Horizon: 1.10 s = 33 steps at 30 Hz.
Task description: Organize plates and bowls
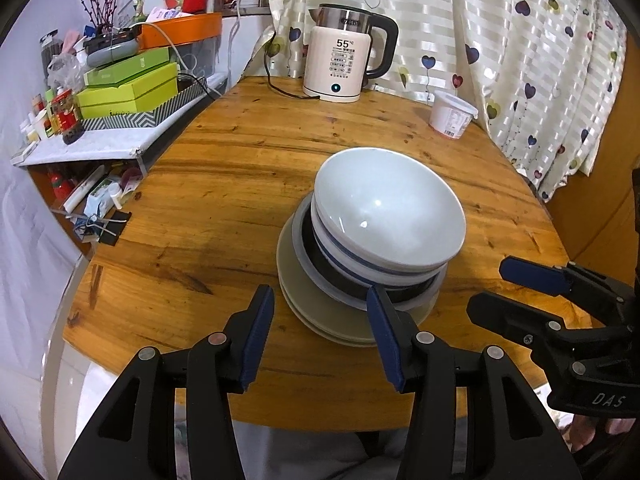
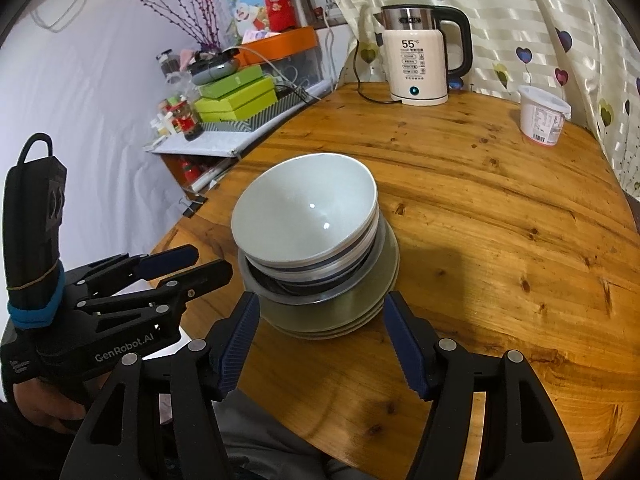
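Observation:
One stack stands on the round wooden table (image 1: 224, 184). On top is a white bowl (image 1: 388, 216) (image 2: 304, 212), nested in a blue-striped bowl (image 1: 352, 266). Both sit in a grey dish with a dark inside (image 1: 302, 256), and beige plates (image 1: 320, 320) (image 2: 340, 316) lie at the bottom. My left gripper (image 1: 320, 300) (image 2: 212, 260) is open at the stack's near left side; its right finger overlaps the dish rim in the left wrist view. My right gripper (image 2: 321, 300) (image 1: 490, 286) is open just before the plates' near edge, with its fingers on either side. Neither gripper holds anything.
A cream electric kettle (image 1: 340, 68) with its cord stands at the table's far edge, and a white plastic tub (image 1: 452, 114) is far right. A cluttered shelf with green boxes (image 1: 128, 88) adjoins the table on the left. A heart-patterned curtain (image 1: 520, 60) hangs behind.

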### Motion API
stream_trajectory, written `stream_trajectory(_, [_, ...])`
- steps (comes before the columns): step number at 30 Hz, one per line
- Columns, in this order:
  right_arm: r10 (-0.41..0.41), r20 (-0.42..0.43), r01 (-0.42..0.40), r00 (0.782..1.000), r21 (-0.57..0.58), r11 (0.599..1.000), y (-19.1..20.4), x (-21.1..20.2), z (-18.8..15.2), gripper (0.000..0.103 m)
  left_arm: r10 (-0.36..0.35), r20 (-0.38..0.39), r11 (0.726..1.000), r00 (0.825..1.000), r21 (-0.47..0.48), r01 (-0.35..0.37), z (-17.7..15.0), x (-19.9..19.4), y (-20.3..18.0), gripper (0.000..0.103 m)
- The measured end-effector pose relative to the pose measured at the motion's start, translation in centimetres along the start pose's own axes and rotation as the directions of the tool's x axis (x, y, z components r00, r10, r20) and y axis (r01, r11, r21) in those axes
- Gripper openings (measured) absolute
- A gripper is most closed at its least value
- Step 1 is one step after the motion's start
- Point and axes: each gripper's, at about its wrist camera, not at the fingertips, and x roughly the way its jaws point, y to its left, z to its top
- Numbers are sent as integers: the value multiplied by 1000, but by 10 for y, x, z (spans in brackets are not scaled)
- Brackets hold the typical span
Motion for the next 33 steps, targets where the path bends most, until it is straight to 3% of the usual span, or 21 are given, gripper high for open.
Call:
stream_trajectory(9, [-11,-15,10,1000,-15,1000,4,6,0,65,-17,-6,1000,1000,-18,17,-3,2,5,49])
stream_trajectory(21, [-21,-34,20,999,-30,999,6,14,-1,66,11,-4,1000,1000,-21,-11,-7,5,5,50])
stream_trajectory(25, [-23,-35,22,999,-30,999,7,15,-1,67,57,-21,998,998,-3,-57,-8,10,3,49])
stream_trajectory(33, [-21,-39,20,999,-32,999,6,17,-1,69,55,-25,998,998,-6,-55,-8,11,5,50])
